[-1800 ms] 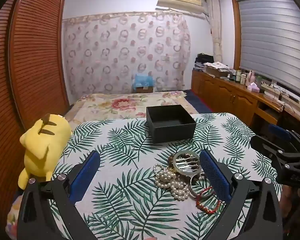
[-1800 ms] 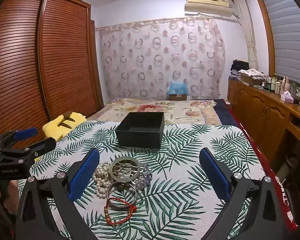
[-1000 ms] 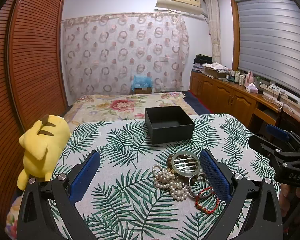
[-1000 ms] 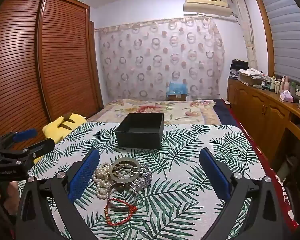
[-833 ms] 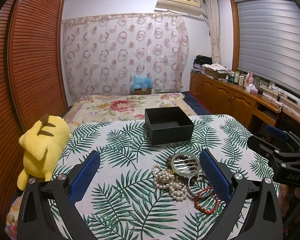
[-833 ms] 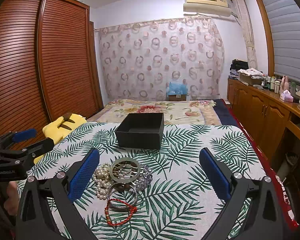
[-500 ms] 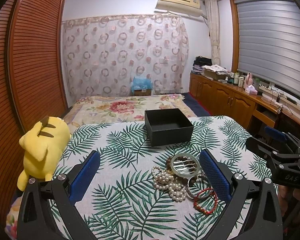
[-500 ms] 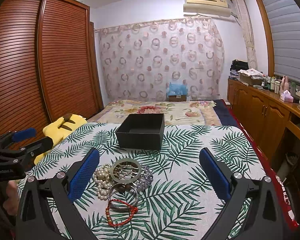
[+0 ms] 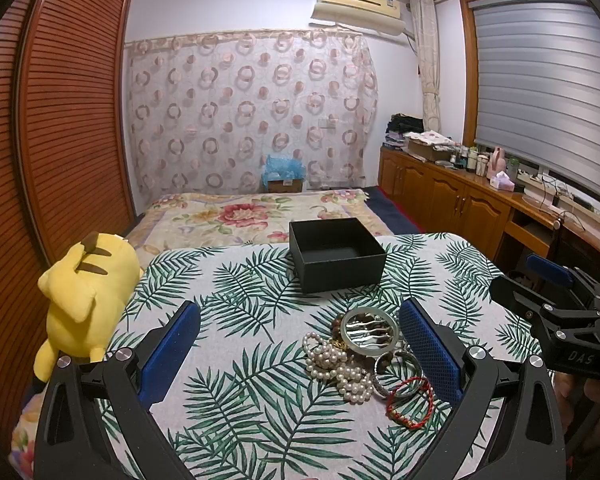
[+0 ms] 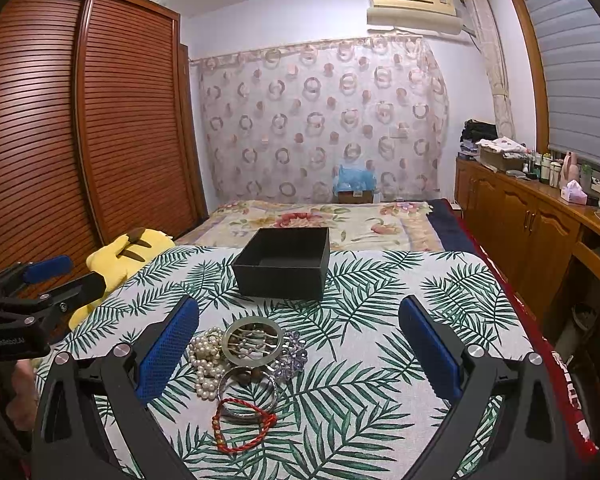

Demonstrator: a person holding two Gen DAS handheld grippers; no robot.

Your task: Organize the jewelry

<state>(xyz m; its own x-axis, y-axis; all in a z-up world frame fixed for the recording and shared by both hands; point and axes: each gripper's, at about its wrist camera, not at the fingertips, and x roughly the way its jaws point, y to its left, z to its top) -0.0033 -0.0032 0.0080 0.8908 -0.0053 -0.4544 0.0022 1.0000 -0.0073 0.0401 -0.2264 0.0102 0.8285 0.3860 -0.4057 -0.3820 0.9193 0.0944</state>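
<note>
With both the left gripper (image 9: 300, 354) and right gripper (image 10: 299, 354) spread wide and empty, we should lower one over the red bracelet (image 10: 242, 424) at the pile's edge, then carry it to the black box (image 10: 284, 266).

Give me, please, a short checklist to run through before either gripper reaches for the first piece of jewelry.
1. Black box open and empty: ok.
2. Left gripper open, holding nothing: ok.
3. Right gripper open, holding nothing: ok.
4. Jewelry pile in view of both cameras: ok.
5. Pieces lying apart: not ok; pearl strand, pale bangle and silver bangle overlap.
6. Red cord bracelet free of the silver bangle: cannot tell.
</note>
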